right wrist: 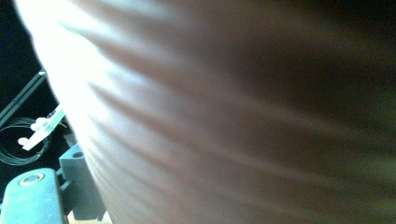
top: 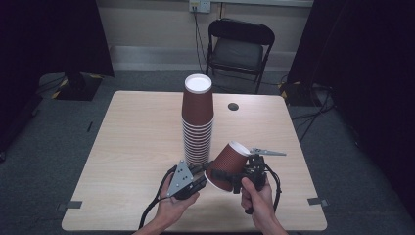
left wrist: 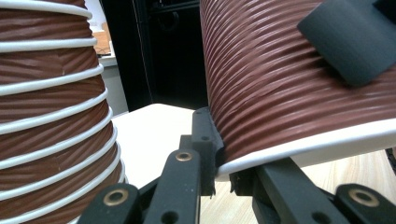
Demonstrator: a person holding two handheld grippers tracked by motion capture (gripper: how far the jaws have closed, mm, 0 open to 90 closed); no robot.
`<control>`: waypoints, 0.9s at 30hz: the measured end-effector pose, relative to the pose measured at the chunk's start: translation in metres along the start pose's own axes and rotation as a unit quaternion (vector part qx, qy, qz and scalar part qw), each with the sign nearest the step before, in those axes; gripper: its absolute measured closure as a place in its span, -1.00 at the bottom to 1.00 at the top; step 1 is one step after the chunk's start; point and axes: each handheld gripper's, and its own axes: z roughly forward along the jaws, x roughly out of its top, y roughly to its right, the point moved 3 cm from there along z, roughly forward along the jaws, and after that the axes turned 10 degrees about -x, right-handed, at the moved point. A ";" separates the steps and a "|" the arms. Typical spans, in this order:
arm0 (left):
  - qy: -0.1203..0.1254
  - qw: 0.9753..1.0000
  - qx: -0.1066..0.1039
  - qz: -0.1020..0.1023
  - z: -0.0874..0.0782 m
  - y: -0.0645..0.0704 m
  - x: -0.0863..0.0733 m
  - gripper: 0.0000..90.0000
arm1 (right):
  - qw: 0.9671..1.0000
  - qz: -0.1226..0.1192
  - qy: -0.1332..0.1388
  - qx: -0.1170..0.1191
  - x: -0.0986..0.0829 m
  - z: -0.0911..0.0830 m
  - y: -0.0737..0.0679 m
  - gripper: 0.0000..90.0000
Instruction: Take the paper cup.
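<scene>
The ribbed brown paper cup [top: 229,165] hangs tilted between both grippers, rim low toward the left, base up and right, just beside the cup stack [top: 197,125]. The left gripper [left wrist: 215,161] pinches its white rim; the right gripper [top: 243,177] seemingly clamps its wall, though that close view is blurred.

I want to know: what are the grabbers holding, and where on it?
One loose paper cup: the left gripper pinches its white rim, and the right gripper clamps its ribbed side.
</scene>
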 end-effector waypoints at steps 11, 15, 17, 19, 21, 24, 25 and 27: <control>-0.016 1.000 -0.014 -0.019 -0.004 -0.002 -0.008 0.87 | 0.999 -0.005 0.050 -0.017 0.011 -0.017 0.008 -0.72; -0.022 0.999 -0.023 -0.036 -0.003 -0.001 -0.010 0.87 | 0.998 -0.017 0.064 -0.023 0.015 -0.024 0.011 -0.72; -0.027 0.998 -0.030 -0.045 -0.003 -0.001 -0.011 0.87 | 0.997 -0.021 0.070 -0.033 0.017 -0.027 0.012 -0.71; -0.033 0.997 -0.038 -0.054 -0.003 0.000 -0.011 0.87 | 0.996 -0.025 0.075 -0.039 0.018 -0.029 0.014 -0.71; -0.043 0.996 -0.045 -0.067 -0.004 -0.001 -0.012 0.87 | 0.996 -0.028 0.080 -0.041 0.019 -0.032 0.015 -0.71; -0.074 0.990 -0.065 -0.100 -0.007 -0.001 -0.013 0.86 | 0.995 -0.032 0.086 -0.047 0.021 -0.035 0.018 -0.71; -0.081 0.989 -0.068 -0.103 -0.007 -0.002 -0.014 0.86 | 0.995 -0.034 0.087 -0.047 0.022 -0.036 0.019 -0.71; -0.097 0.986 -0.077 -0.115 -0.009 -0.003 -0.013 0.86 | 0.994 -0.039 0.091 -0.047 0.023 -0.038 0.020 -0.70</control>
